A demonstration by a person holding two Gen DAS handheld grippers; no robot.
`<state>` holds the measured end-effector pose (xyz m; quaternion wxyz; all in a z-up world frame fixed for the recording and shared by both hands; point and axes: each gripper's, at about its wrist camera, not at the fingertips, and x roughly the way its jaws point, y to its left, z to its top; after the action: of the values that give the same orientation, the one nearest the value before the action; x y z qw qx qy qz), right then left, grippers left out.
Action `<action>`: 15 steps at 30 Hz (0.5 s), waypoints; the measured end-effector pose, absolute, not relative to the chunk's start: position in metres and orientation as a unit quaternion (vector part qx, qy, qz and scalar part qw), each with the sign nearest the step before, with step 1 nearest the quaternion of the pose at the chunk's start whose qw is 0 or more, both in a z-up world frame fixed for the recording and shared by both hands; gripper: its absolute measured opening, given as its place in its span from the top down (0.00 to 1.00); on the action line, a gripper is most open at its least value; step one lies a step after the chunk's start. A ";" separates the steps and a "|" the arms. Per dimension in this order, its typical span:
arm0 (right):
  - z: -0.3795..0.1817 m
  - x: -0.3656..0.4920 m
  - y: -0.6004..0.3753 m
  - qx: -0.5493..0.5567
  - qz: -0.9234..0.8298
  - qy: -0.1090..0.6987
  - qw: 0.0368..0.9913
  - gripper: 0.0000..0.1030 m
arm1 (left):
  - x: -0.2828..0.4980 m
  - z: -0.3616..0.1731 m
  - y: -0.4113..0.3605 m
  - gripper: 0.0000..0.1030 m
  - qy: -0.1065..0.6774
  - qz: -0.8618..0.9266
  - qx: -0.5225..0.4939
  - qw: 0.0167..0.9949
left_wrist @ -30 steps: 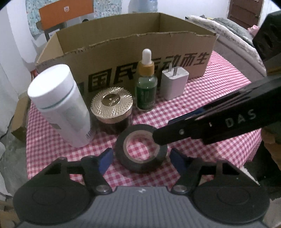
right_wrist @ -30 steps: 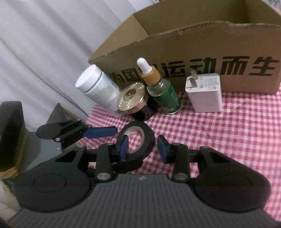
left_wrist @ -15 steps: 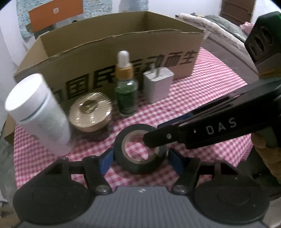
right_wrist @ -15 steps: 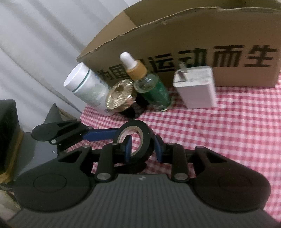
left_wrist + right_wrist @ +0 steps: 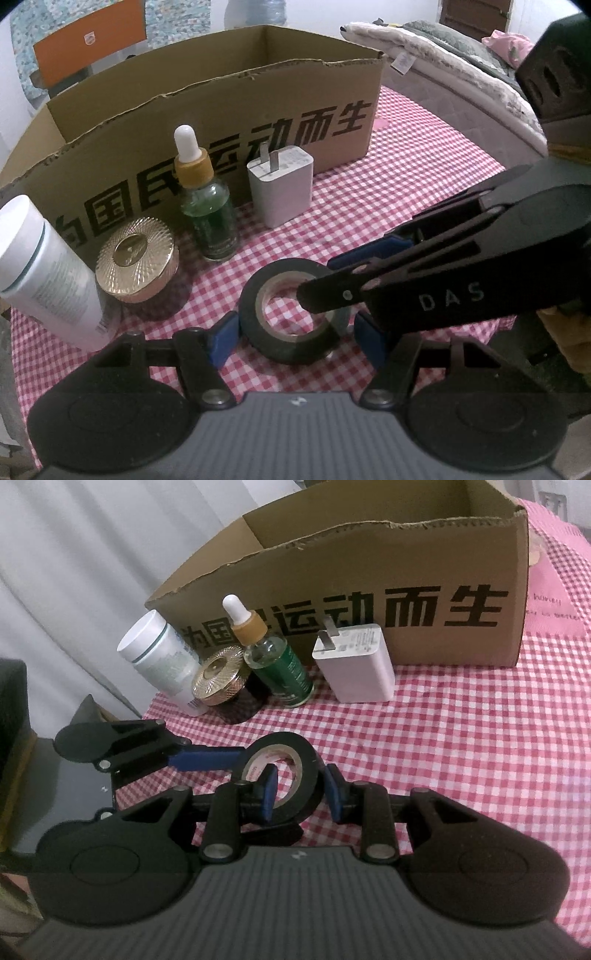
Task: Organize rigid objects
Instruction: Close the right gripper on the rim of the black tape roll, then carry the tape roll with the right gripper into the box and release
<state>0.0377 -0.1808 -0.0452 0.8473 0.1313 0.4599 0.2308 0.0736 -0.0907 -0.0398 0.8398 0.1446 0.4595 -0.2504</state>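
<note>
On the checked cloth, right tool clamped through tape roll; left tool wide, straddling it.

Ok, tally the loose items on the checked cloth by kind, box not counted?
Bottles: 2, white bottle, green dropper bottle
Jars: 1, gold-lidded jar
Chargers: 1, white charger
Tape rolls: 1, black tape roll
Total: 5

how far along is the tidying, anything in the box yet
Nothing shows as done: the visible part of the cardboard box interior looks empty. In hand: the right tool pinches the wall of the black tape roll, one finger through its hole, while the left tool straddles it, open. Left on the checked cloth: white bottle, gold-lidded jar, green dropper bottle, white charger.
</note>
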 end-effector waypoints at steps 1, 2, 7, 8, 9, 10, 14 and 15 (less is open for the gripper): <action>-0.044 0.037 -0.181 0.128 0.231 0.459 0.848 0.74 | 0.075 -0.039 -0.091 0.33 0.460 -0.250 0.145 0.839; -0.044 0.037 -0.181 0.126 0.232 0.458 0.849 0.74 | 0.075 -0.040 -0.091 0.33 0.459 -0.250 0.146 0.840; -0.045 0.040 -0.179 0.129 0.235 0.460 0.847 0.74 | 0.080 -0.042 -0.095 0.31 0.455 -0.251 0.151 0.841; -0.046 0.041 -0.179 0.130 0.235 0.460 0.846 0.74 | 0.080 -0.042 -0.095 0.31 0.454 -0.251 0.152 0.841; -0.046 0.040 -0.179 0.131 0.236 0.460 0.846 0.74 | 0.080 -0.041 -0.095 0.31 0.454 -0.251 0.152 0.841; -0.046 0.040 -0.179 0.131 0.235 0.460 0.846 0.74 | 0.080 -0.041 -0.096 0.31 0.453 -0.251 0.152 0.842; -0.045 0.038 -0.181 0.134 0.235 0.458 0.847 0.74 | 0.081 -0.042 -0.097 0.31 0.450 -0.252 0.152 0.843; -0.045 0.038 -0.181 0.134 0.235 0.458 0.847 0.74 | 0.082 -0.042 -0.097 0.32 0.450 -0.252 0.151 0.844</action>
<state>0.0379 -0.1811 -0.0451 0.8470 0.1339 0.4578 0.2349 0.0815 -0.0975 -0.0424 0.8436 0.1505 0.4495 -0.2522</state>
